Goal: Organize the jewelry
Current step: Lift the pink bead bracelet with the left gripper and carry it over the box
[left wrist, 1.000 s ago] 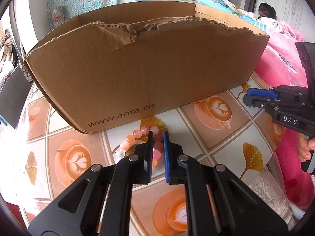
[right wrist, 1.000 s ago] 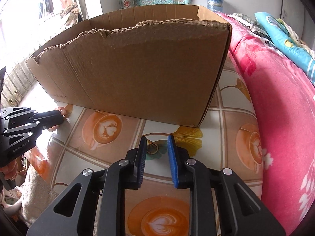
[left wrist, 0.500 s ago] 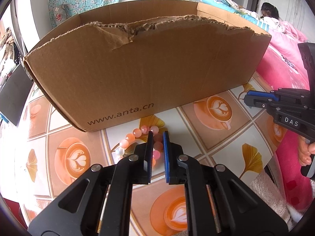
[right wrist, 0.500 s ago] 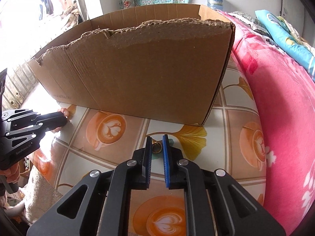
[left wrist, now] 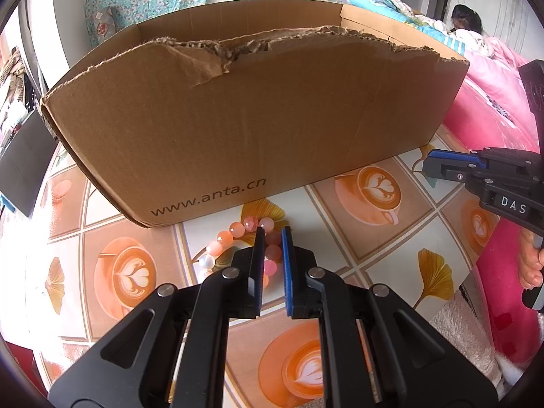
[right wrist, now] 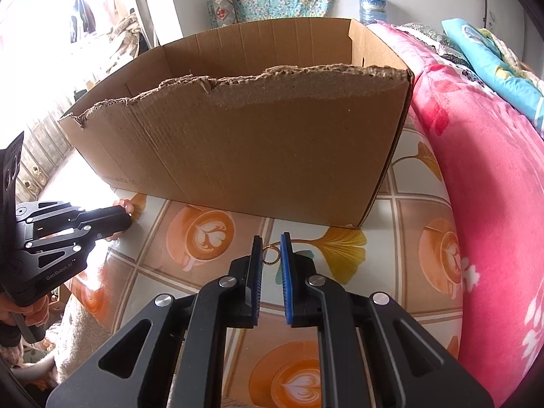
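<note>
Several glossy pink-orange bracelet beads (left wrist: 234,229)

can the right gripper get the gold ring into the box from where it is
Probably yes: the right gripper is closed on the gold ring, and the cardboard box just beyond is open-topped, though its torn near wall must be cleared.

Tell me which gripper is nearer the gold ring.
Right. The right gripper has its jaws closed around the gold ring. The left gripper is off to the side, at the bead bracelet.
</note>
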